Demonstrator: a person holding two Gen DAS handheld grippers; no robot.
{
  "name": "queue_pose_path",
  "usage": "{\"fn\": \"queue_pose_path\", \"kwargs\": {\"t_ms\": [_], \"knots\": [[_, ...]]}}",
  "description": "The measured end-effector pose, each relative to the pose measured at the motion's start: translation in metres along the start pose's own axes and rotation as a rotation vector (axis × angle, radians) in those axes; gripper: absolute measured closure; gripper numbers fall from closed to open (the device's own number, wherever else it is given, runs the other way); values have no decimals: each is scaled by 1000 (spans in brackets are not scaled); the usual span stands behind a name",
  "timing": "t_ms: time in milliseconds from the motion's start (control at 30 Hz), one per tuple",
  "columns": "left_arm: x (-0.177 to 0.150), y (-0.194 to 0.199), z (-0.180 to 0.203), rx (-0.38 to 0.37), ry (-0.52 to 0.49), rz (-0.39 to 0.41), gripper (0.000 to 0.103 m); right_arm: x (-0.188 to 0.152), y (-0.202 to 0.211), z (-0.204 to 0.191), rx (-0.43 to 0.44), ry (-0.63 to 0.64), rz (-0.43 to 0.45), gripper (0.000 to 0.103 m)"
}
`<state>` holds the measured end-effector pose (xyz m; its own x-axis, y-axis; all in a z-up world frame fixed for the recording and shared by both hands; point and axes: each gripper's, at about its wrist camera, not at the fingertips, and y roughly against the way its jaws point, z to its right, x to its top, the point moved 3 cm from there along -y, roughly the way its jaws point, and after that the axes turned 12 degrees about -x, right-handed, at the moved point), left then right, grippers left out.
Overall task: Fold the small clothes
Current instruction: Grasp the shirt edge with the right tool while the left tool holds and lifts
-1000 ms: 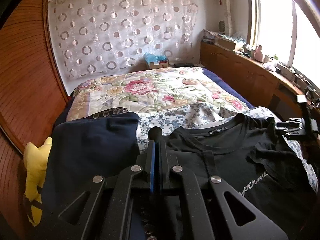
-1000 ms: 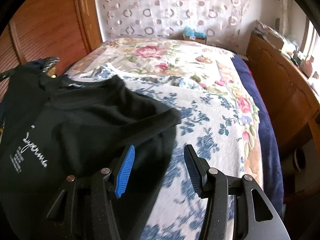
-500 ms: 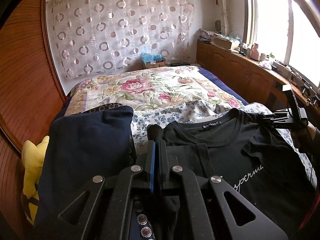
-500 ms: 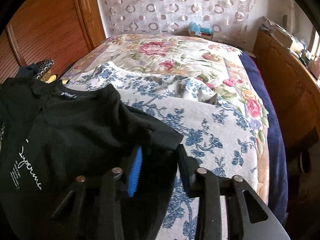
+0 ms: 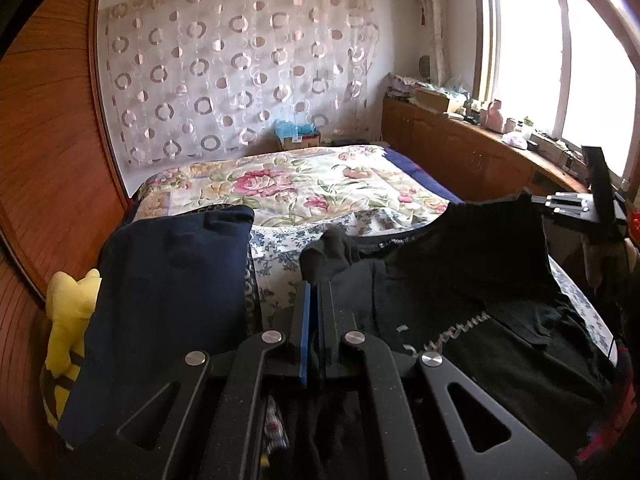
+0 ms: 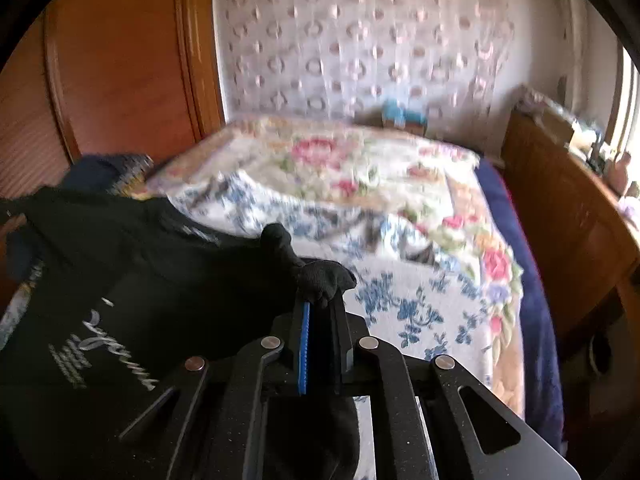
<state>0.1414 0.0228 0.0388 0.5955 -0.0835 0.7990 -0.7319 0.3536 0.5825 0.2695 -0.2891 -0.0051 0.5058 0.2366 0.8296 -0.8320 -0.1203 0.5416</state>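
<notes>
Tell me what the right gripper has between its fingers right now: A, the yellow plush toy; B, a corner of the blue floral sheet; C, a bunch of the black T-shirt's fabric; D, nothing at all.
C: in the right wrist view, the right gripper is shut on a bunched fold of the black T-shirt.

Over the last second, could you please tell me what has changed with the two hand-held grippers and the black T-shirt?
The right hand-held gripper closed its open jaws on the black cotton T-shirt's sleeve edge and lifted it off the blue-flowered white sheet. The left hand-held gripper stayed shut on the other sleeve. The folded navy garment has not moved.
</notes>
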Motion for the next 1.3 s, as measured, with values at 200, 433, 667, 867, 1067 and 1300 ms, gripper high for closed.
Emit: {"fn": "queue_pose_path", "kwargs": {"t_ms": [200, 433, 667, 867, 1067, 1300], "knots": [[-21, 34, 16, -14, -12, 26, 99, -19, 66, -6, 18, 4, 82, 95], [-54, 76, 18, -37, 22, 65, 99, -74, 119, -8, 20, -8, 101, 95], [-94, 109, 16, -32, 80, 90, 99, -130, 166, 3, 21, -52, 73, 95], [-107, 123, 15, -19, 113, 97, 99, -154, 201, 11, 13, -68, 39, 95], [-124, 145, 18, 12, 114, 79, 99, -153, 228, 9, 7, -57, 9, 95], [-135, 139, 16, 31, 114, 29, 99, -174, 234, 1, 11, -21, -80, 95]]}}
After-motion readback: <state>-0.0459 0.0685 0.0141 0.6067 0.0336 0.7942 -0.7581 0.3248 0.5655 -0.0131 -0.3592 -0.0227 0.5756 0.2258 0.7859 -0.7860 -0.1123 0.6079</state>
